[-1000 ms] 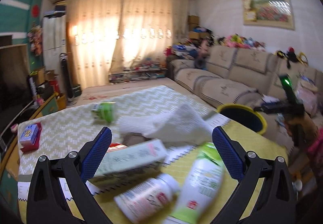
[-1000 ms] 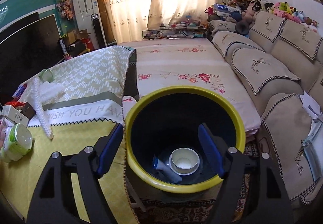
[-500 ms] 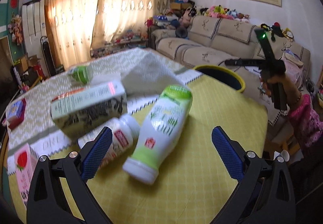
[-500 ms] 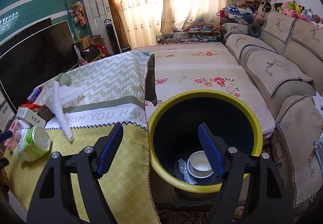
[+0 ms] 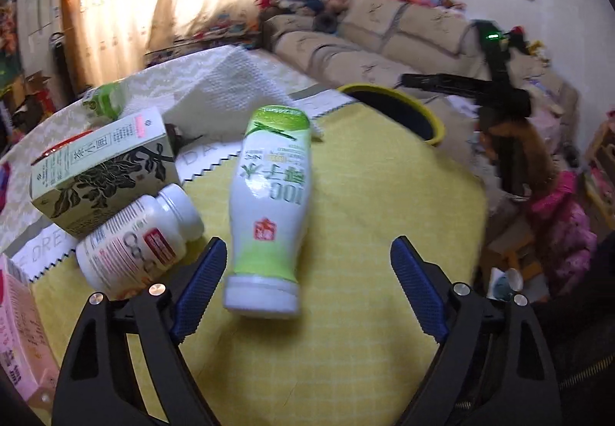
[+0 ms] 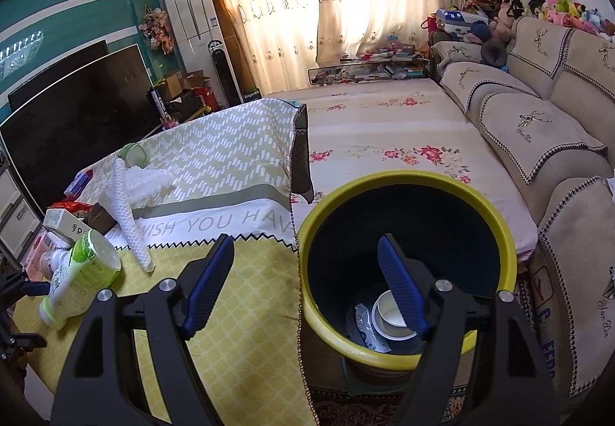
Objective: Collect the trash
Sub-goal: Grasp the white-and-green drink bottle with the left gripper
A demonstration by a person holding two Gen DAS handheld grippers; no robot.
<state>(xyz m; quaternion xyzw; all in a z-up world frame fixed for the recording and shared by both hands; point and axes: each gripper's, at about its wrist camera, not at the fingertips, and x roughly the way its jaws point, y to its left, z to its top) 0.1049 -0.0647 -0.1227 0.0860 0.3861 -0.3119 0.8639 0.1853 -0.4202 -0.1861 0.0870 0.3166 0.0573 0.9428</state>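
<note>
A green and white drink bottle (image 5: 269, 203) lies on the yellow tablecloth, cap end toward me. My left gripper (image 5: 307, 272) is open, its fingers on either side of the bottle's cap end, not touching it. A white pill bottle (image 5: 142, 237) and a green tea carton (image 5: 103, 168) lie to its left. My right gripper (image 6: 307, 272) is open and empty above the near rim of the yellow-rimmed bin (image 6: 407, 180), which holds a paper cup (image 6: 388, 310) and a wrapper. The drink bottle also shows in the right wrist view (image 6: 80, 276).
A white towel (image 5: 230, 95) and a small green cup (image 5: 107, 99) lie further back on the table. A pink carton (image 5: 19, 326) sits at the left edge. The sofa (image 6: 538, 126) stands behind the bin beside the table.
My left gripper has moved forward and down, so its fingers now flank the drink bottle's cap end. My right gripper has drawn back and up from the bin. Both stay open.
</note>
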